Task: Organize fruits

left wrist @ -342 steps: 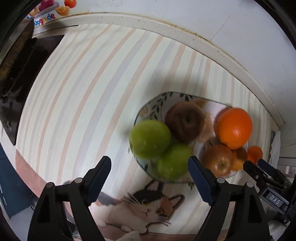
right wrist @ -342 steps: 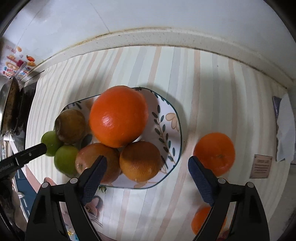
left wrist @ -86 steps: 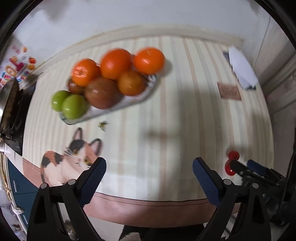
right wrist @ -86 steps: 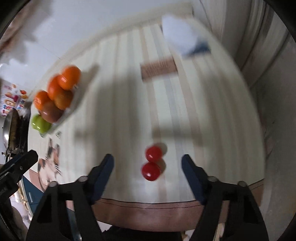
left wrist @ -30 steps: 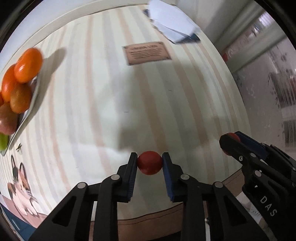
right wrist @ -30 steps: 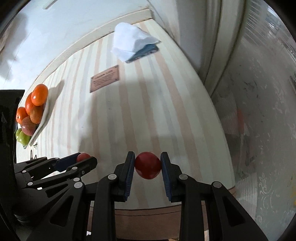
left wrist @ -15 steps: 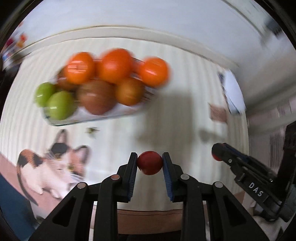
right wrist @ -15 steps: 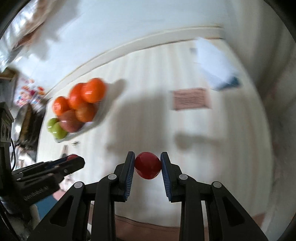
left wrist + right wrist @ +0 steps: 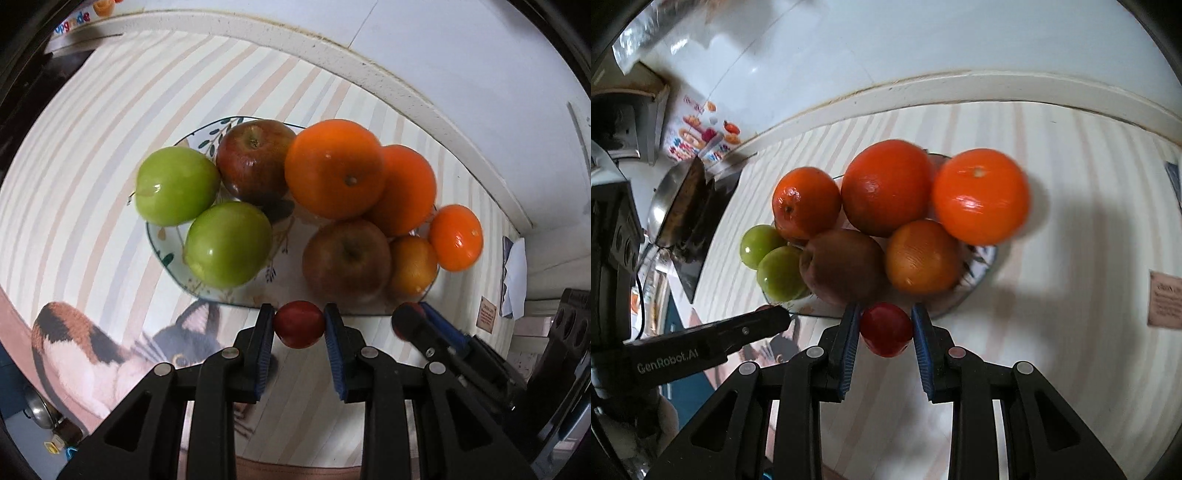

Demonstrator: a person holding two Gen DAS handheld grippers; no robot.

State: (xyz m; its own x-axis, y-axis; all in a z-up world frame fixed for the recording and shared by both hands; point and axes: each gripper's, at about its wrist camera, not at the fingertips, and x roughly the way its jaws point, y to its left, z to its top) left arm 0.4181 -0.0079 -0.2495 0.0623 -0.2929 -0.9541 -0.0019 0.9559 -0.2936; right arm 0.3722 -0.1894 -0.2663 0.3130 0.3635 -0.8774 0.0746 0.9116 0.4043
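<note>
Red small fruits, one clamped between the jaws of each gripper, left gripper [image 9: 298,324] and right gripper [image 9: 885,328], now hover at the near rim of the plate [image 9: 157,243], having swung over from bare tablecloth; release onto the crowded pile appears imminent.

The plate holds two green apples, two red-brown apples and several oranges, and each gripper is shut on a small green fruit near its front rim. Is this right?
Not quite: the small fruits are red. The left gripper pinches one small red fruit in the left wrist view, and the right gripper pinches another in the right wrist view. The rest holds.
</note>
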